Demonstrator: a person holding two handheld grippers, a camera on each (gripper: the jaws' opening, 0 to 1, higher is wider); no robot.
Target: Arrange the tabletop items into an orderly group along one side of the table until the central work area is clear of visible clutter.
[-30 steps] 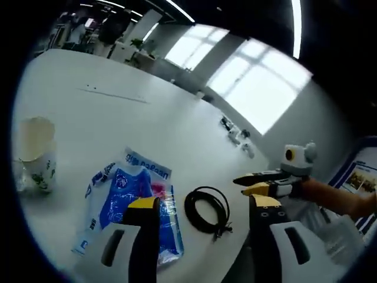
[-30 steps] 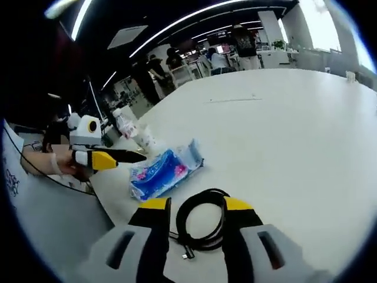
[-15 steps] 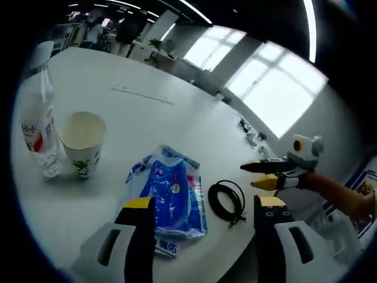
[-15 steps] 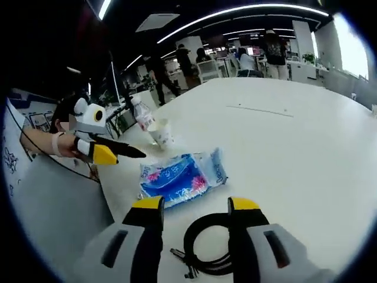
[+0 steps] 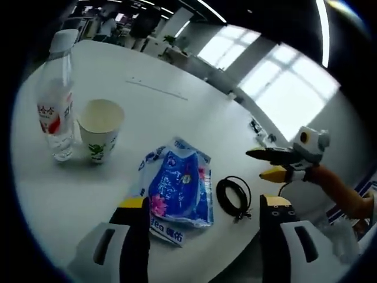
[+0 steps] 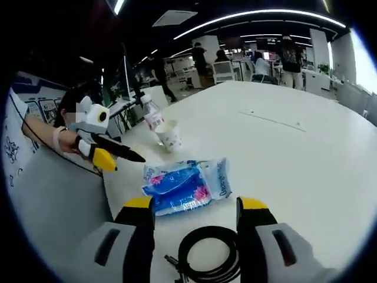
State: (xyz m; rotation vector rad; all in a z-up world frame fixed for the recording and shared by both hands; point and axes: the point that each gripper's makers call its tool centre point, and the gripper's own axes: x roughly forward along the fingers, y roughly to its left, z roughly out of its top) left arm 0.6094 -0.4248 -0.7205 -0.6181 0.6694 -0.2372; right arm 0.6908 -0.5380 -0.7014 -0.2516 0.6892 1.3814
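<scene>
**Grippers pull back, nothing picked up yet**

Clutter sits in a loose line near one edge of the white surface [image 5: 177, 112]: a coiled black cable [image 5: 233, 197], a blue plastic packet [image 5: 178, 190], a paper cup [image 5: 100, 130] and a water bottle [image 5: 55, 94]. The bottle and cup stand upright just beside each other; the packet lies flat between the cup and the cable, apart from both.

Compared with a second ago, both cameras have drawn back from the surface. The left gripper view then held the packet, the cable and the cup at its edge; now the bottle has come in as well, and the things themselves lie as they did. The right gripper [image 6: 196, 206] a second ago framed the cable coil between its jaws; now the cable [image 6: 207, 263] sits lower and nearer the camera, untouched. I judge the arranging has not begun, and this looks like a survey before a first grasp.

Both grippers are apart and hold nothing: the left gripper [image 5: 203, 203] has its jaws spread above the packet.

The left gripper view shows windows and small objects at the far edge of the surface. The right gripper view shows the person's forearm behind the left gripper [image 6: 108, 154] and people in the office behind.
</scene>
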